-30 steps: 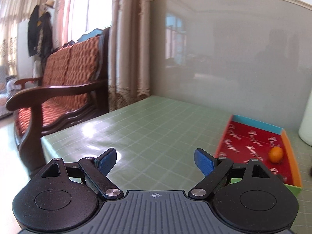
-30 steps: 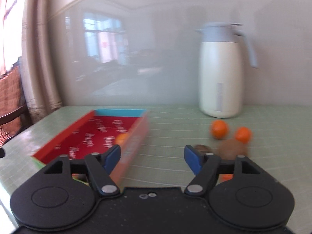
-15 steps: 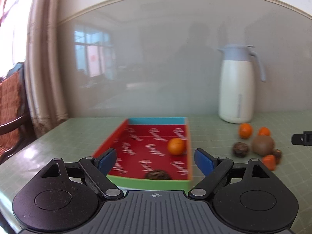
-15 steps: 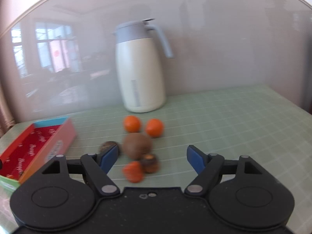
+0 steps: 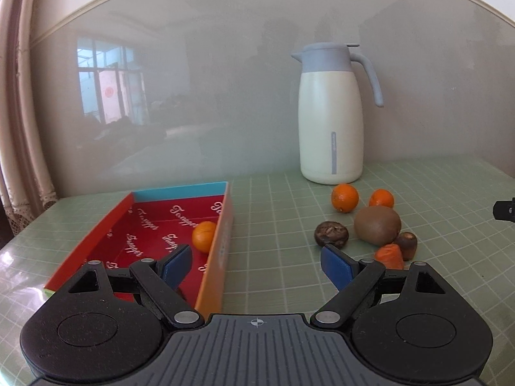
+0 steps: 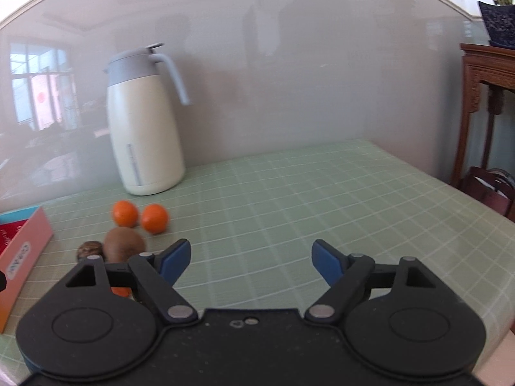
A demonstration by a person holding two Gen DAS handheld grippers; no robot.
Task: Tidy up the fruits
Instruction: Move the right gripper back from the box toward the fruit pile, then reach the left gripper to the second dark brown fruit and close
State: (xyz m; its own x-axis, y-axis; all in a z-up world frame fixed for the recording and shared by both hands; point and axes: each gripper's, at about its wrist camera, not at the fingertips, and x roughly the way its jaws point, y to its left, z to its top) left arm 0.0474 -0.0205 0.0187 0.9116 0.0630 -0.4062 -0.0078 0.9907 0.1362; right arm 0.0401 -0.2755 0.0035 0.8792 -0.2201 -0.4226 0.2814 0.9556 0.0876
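green table (image 5: 273, 257), loose fruit. kiwi (image 5: 377, 225) looks soft, so i'd pinch its middle gently. left gripper (image 5: 257, 265) wide and empty, right gripper (image 6: 249, 260) opening, empty.

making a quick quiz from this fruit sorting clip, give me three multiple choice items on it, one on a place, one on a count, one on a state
1. Where does the kiwi lie?
A. inside the red box
B. on the green table, among the loose fruit
C. on top of the jug

2. How many oranges lie on the table outside the red box?
A. two
B. four
C. none

3. How do the jaws of the left gripper stand?
A. clamped on an orange
C. closed on nothing
B. apart, with nothing between them

Answers:
1 B: the kiwi sits on the table to the right of the box.
2 A: one orange and a second orange lie in front of the jug.
3 B: only bare table shows between the blue pads.
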